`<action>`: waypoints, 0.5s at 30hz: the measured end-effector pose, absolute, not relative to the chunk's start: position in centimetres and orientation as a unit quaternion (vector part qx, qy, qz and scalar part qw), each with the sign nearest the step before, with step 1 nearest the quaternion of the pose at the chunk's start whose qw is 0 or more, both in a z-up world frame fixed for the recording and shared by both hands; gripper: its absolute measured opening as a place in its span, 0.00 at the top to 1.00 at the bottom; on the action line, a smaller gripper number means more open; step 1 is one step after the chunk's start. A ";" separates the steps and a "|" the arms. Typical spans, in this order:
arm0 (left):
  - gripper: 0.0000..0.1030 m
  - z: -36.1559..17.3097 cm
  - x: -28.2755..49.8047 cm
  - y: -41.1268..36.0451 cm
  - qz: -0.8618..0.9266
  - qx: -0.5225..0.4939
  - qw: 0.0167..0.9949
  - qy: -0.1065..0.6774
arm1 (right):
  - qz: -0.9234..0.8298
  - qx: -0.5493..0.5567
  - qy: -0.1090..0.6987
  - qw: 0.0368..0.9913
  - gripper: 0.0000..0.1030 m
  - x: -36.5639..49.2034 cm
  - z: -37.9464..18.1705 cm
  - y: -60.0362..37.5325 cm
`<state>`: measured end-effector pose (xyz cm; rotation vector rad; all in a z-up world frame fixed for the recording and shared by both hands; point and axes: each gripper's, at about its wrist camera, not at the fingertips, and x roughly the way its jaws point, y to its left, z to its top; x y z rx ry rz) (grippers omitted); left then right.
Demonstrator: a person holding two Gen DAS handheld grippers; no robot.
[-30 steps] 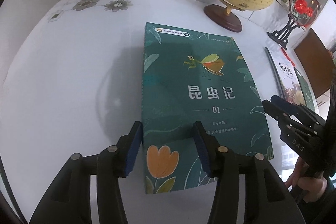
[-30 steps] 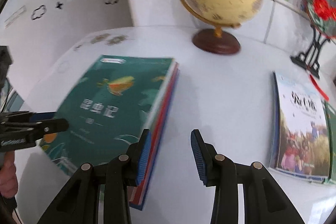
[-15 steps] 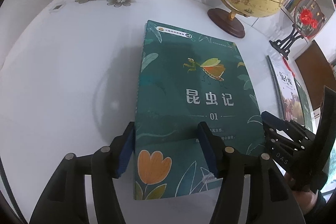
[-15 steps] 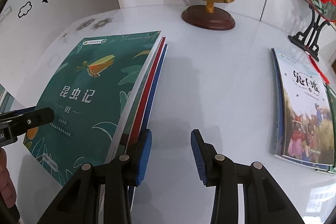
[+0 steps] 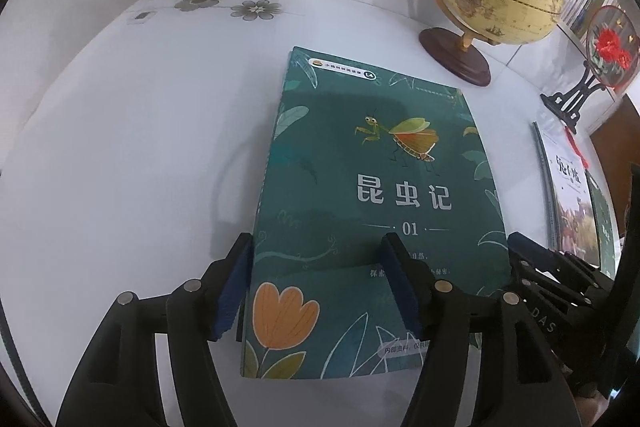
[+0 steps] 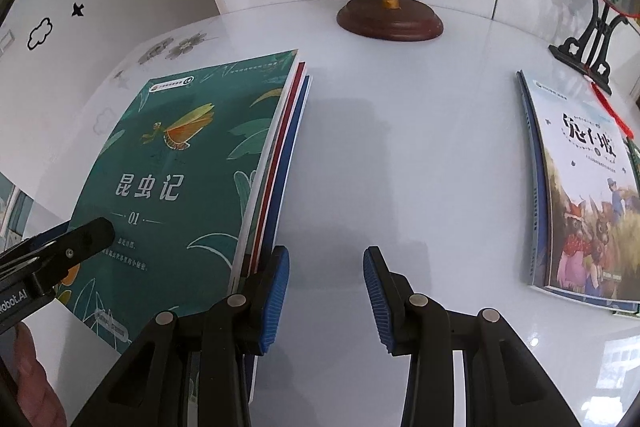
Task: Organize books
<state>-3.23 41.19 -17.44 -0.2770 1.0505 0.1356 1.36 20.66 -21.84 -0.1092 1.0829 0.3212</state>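
A green book with an insect on its cover (image 5: 372, 187) tops a stack of books (image 6: 280, 163) with red and blue edges on the white table (image 5: 132, 155). My left gripper (image 5: 316, 283) is open over the stack's near left corner, one finger off its left edge, the other above the cover. My right gripper (image 6: 326, 291) is open at the stack's right edge, its left pad (image 6: 276, 291) close against the book spines; whether it touches I cannot tell. It also shows in the left wrist view (image 5: 560, 279). A second stack topped by an illustrated book (image 6: 588, 195) lies to the right.
A globe on a dark wooden base (image 6: 390, 21) stands at the back of the table. A round red-flower ornament on a black stand (image 5: 600, 67) stands at the back right. Bookshelves line the far wall. White tabletop (image 6: 400, 155) lies between the two stacks.
Both grippers have drawn back slightly toward the near edge while staying open. The stack's edges look more even than a second ago. The right gripper stays by the stack's right side.
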 end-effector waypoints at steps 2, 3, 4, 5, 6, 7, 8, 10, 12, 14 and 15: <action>0.40 -17.1 -3.5 41.6 0.061 -0.133 0.853 0.502 | 0.154 -0.055 0.512 0.843 0.63 1.2 -21.7 20.5; 0.40 -16.7 -3.7 41.9 0.064 -0.131 0.855 0.498 | 0.154 -0.053 0.509 0.845 0.63 1.1 -21.4 20.3; 0.40 -16.4 -3.9 42.0 0.067 -0.130 0.857 0.495 | 0.154 -0.050 0.506 0.847 0.63 1.0 -21.0 20.1; 0.40 -15.9 -4.2 42.2 0.069 -0.128 0.859 0.491 | 0.155 -0.049 0.505 0.848 0.63 1.0 -20.7 19.9; 0.40 -15.4 -4.3 42.4 0.070 -0.127 0.860 0.489 | 0.155 -0.048 0.504 0.848 0.63 1.0 -20.5 19.8; 0.38 -15.0 -4.4 42.6 0.073 -0.128 0.861 0.486 | 0.156 -0.046 0.501 0.850 0.63 0.8 -20.2 19.7; 0.38 -14.5 -4.6 42.7 0.073 -0.132 0.863 0.482 | 0.157 -0.045 0.498 0.852 0.63 0.7 -19.7 19.5; 0.38 -13.8 -4.9 42.7 0.067 -0.140 0.863 0.480 | 0.161 -0.041 0.495 0.853 0.63 0.5 -19.0 19.4; 0.38 -13.1 -5.2 42.2 0.061 -0.143 0.864 0.479 | 0.165 -0.040 0.490 0.855 0.63 0.2 -18.2 19.3; 0.38 -12.5 -5.5 41.3 0.059 -0.139 0.867 0.474 | 0.168 -0.040 0.485 0.857 0.63 -0.1 -17.4 19.1; 0.38 -12.2 -5.6 40.8 0.057 -0.138 0.869 0.471 | 0.169 -0.039 0.484 0.858 0.63 -0.1 -17.1 19.0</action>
